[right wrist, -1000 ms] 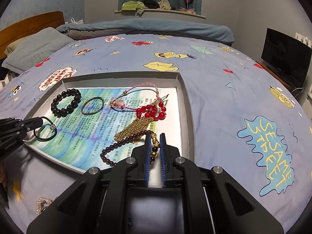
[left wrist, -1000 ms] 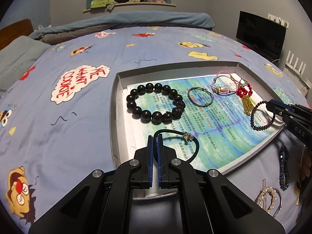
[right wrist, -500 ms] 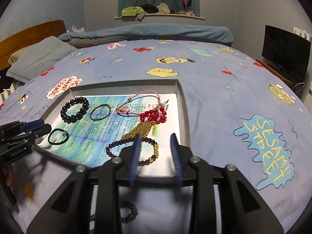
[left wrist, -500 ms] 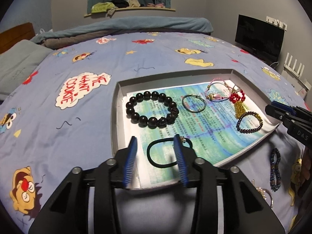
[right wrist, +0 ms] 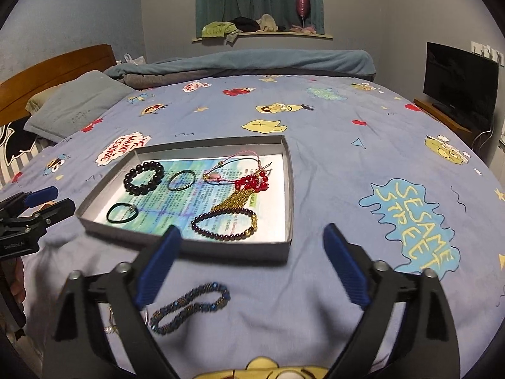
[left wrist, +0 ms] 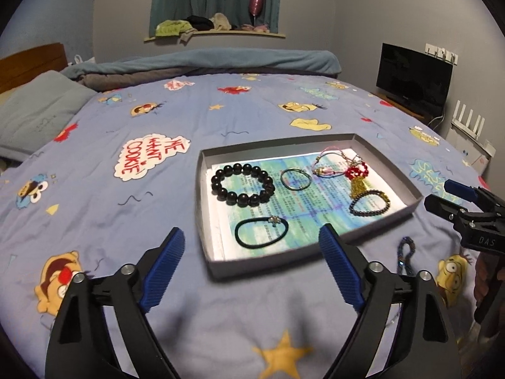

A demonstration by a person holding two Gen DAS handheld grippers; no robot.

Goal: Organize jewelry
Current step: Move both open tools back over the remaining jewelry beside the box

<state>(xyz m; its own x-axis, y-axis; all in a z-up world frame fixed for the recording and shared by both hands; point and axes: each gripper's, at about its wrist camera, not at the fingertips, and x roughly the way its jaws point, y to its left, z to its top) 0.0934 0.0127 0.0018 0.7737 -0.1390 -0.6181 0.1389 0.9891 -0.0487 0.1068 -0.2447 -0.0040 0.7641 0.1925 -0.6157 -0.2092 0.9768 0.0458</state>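
Note:
A grey tray (left wrist: pixel 202 189) lies on the bed and holds several pieces. Among them are a black bead bracelet (left wrist: pixel 242 184), a green ring (left wrist: pixel 295 179), a red-bead gold tassel (left wrist: pixel 356 178), a black hair tie (left wrist: pixel 261 232) and a dark bead bracelet (right wrist: pixel 224 224). My left gripper (left wrist: pixel 251 231) hovers before the tray's near left corner, its jaws opening with nothing gripped. My right gripper (right wrist: pixel 251 230) hovers before the near right edge, its jaws also opening and empty. A blue beaded bracelet (right wrist: pixel 189 308) lies on the sheet below it.
The cartoon-print sheet (left wrist: pixel 126 221) spreads around the tray. A grey pillow (right wrist: pixel 75 104) and a folded blanket (right wrist: pixel 252 63) lie at the far side. A TV (right wrist: pixel 460 82) stands to the right. A gold-wire piece (right wrist: pixel 110 317) is partly hidden behind my right gripper's finger.
The left gripper let go of the black hair tie and the right let go of the dark bead bracelet. Both opened wide and drew back and up from the tray.

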